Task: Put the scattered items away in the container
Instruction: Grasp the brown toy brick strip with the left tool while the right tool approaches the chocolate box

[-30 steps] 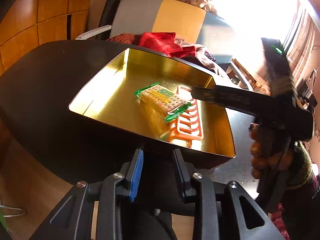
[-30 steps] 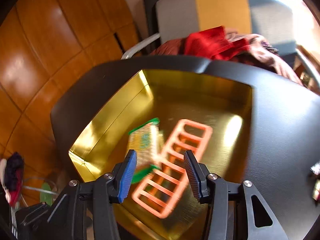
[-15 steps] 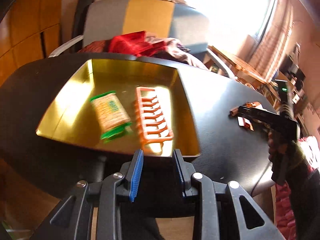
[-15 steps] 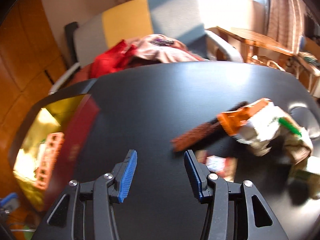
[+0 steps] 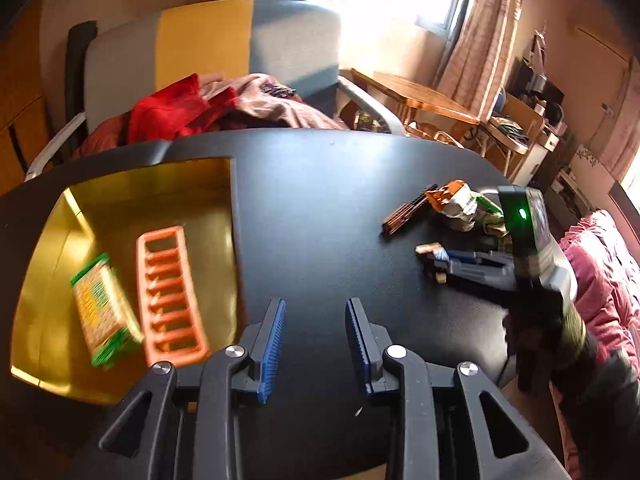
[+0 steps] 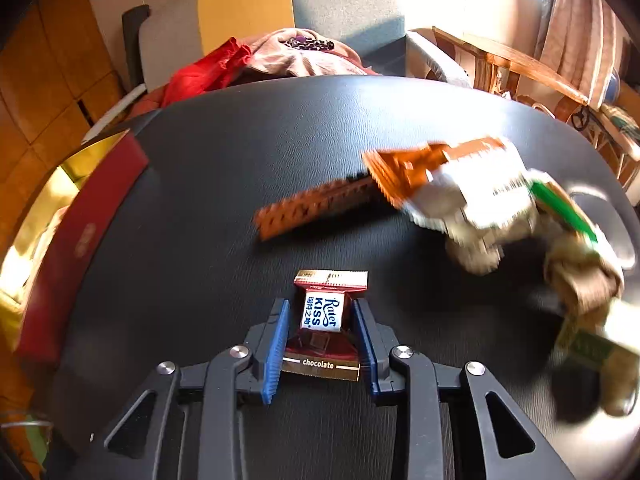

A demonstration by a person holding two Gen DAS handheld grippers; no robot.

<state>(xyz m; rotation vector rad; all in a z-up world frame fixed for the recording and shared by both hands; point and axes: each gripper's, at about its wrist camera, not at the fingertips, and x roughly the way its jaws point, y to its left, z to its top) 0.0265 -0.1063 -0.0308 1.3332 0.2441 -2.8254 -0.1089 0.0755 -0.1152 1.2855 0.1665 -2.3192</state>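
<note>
The gold tray (image 5: pixel 52 240) lies at the table's left and holds an orange rack (image 5: pixel 170 296) and a green-edged snack pack (image 5: pixel 102 316). My left gripper (image 5: pixel 314 312) is open and empty over the black table, right of the tray. My right gripper (image 6: pixel 320 316) is open with a small chocolate packet (image 6: pixel 324 320) lying between its fingers on the table. It also shows in the left wrist view (image 5: pixel 434 258). Beyond it lie a brown bar (image 6: pixel 316 206), an orange-and-white wrapper (image 6: pixel 452 184) and crumpled wrappers (image 6: pixel 576 264).
The tray's red outer wall (image 6: pixel 80 232) shows at the left of the right wrist view. An armchair (image 5: pixel 216 60) with red and pink clothes stands behind the table (image 5: pixel 320 200). Wooden furniture (image 5: pixel 420 96) stands at the back right.
Both grippers swung right, away from the tray. My right gripper has come down around the chocolate packet, which now lies between its fingers.
</note>
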